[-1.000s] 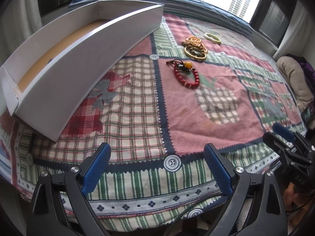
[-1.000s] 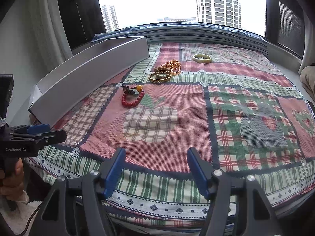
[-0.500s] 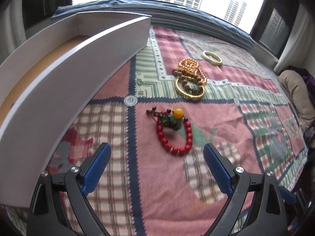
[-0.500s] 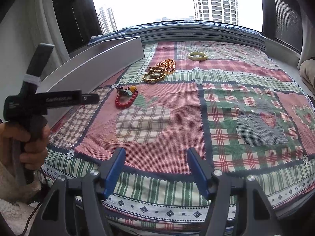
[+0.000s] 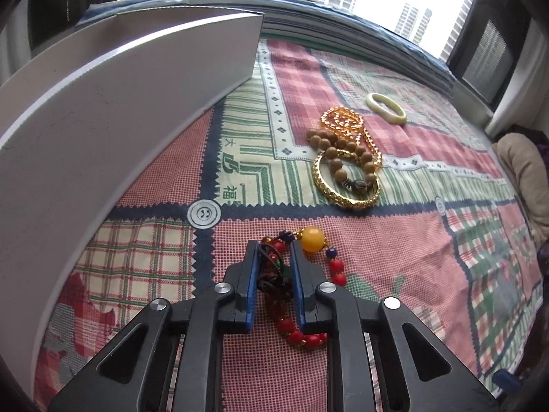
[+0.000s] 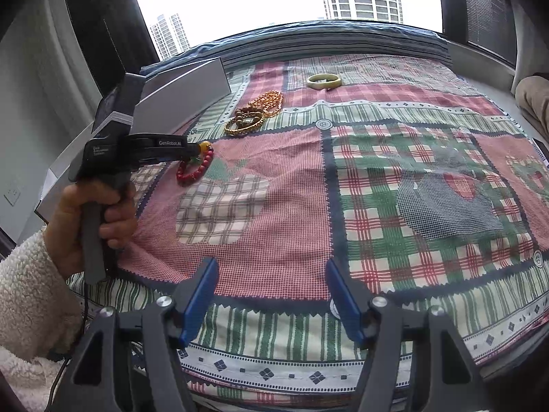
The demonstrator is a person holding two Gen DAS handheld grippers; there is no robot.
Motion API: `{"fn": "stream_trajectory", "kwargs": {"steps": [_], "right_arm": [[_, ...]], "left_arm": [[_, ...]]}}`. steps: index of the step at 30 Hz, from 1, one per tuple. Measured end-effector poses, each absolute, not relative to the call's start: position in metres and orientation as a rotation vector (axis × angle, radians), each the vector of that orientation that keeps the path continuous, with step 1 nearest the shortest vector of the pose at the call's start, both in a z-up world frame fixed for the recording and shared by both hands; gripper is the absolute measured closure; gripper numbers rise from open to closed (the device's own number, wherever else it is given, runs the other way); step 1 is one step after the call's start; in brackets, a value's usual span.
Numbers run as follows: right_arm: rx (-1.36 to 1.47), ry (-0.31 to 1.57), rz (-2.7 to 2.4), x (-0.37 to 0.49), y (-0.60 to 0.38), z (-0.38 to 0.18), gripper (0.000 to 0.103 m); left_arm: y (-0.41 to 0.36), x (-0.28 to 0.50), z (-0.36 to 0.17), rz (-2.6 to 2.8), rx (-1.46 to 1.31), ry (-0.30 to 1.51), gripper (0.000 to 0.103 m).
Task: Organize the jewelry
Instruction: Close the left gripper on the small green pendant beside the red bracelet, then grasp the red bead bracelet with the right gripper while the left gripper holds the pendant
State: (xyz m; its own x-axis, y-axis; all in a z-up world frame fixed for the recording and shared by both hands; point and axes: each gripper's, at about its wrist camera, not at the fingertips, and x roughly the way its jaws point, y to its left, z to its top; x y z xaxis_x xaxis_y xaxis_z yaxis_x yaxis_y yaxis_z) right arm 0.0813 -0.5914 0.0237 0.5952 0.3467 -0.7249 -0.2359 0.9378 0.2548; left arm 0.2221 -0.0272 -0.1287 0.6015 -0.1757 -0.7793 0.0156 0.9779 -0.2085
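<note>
The left gripper (image 5: 274, 267) is closing on the red bead bracelet's (image 5: 302, 333) knotted tassel. The right gripper (image 6: 271, 295) hangs open, empty. A straight, slow lift should stop the beads snagging the quilt (image 5: 394, 257).

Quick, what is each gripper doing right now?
Left gripper: jaws closing on the red bead bracelet, pinching its knotted end.
Right gripper: open, holding nothing, above the quilt.

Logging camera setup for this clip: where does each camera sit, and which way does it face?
Left wrist: on the left gripper, looking down at the quilt; jaws closing on the red bead bracelet tassel.
Right wrist: on the right gripper, open at the quilt's near edge, facing the window; shows the left hand.
Shared: bracelet, gold bangle, white box.
</note>
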Motion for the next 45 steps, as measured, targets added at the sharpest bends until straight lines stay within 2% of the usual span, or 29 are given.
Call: {"fn": "stream_trajectory", "kwargs": {"steps": [6,12,17,20,25,33,36,38,39,40,41,45], "right_arm": [[0.131,0.862,0.339,0.08,-0.59,0.028,0.037],[0.136,0.892,0.377,0.09,-0.582,0.038,0.037],[0.186,1.038,0.525,0.141,-0.562,0.049,0.037],[0.084,1.12,0.619,0.181,-0.526,0.057,0.037],[-0.23,1.031,0.671,0.247,-0.459,0.056,0.037],[-0.402,1.033,0.777,0.283,-0.412,0.022,0.037],[-0.464,1.02,0.776,0.279,-0.403,0.019,0.05],[-0.476,1.032,0.766,0.279,-0.402,0.015,0.065],[-0.469,1.033,0.764,0.279,-0.403,0.014,0.066],[-0.454,1.035,0.763,0.28,-0.405,0.014,0.079],[-0.438,1.038,0.756,0.281,-0.407,0.015,0.085],[-0.29,1.048,0.757,0.275,-0.426,0.032,0.085]], "left_arm": [[0.005,0.201,-0.103,-0.153,-0.347,0.9,0.088],[0.028,0.165,-0.074,-0.158,-0.346,0.897,0.088],[0.048,0.136,-0.068,-0.137,-0.33,0.925,0.088],[0.057,0.121,-0.067,-0.12,-0.327,0.943,0.088],[0.071,0.102,-0.064,-0.091,-0.331,0.943,0.088],[0.084,0.086,-0.062,-0.089,-0.33,0.949,0.088],[0.085,0.086,-0.063,-0.084,-0.328,0.954,0.088],[0.084,0.085,-0.065,-0.085,-0.325,0.958,0.088],[0.083,0.085,-0.066,-0.085,-0.322,0.961,0.088],[0.083,0.086,-0.067,-0.084,-0.316,0.964,0.088],[0.081,0.085,-0.067,-0.083,-0.311,0.968,0.088],[0.079,0.083,-0.064,-0.084,-0.296,0.97,0.088]]}}
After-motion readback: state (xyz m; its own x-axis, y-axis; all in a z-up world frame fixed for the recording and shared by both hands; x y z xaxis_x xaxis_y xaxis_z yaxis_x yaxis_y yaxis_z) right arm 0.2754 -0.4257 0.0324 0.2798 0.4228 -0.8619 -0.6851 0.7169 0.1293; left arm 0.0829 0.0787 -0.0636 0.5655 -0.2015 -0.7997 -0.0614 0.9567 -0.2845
